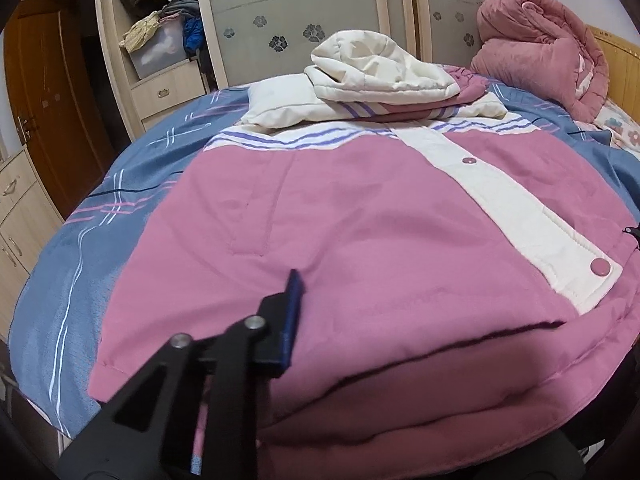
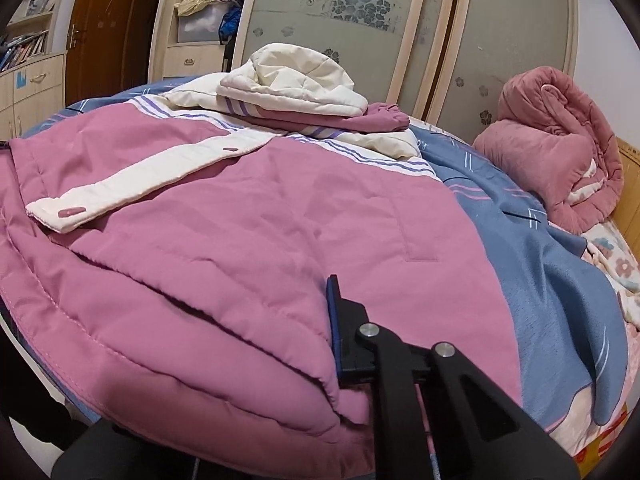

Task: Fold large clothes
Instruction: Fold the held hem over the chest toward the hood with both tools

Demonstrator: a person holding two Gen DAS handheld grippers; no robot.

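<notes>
Bedroom with frosted-glass wardrobe doors (image 1: 320, 20) behind a bed (image 1: 60, 280) under a blue patterned cover. Your left claw (image 1: 294, 320) is pinched on the near hem of the pink padded jacket (image 1: 360, 220), only one blue-padded finger showing beside the fabric. Your right claw (image 2: 334, 320) grips the same hem, one finger likewise hidden by cloth. You have the jacket lying front-up across the bed's near edge, its cream snap placket (image 1: 500, 208) running away from you, sleeves and cream hood (image 1: 372, 68) folded over the chest at the far side. A rolled pink quilt (image 2: 560, 140) sits at the bed's far right corner.
</notes>
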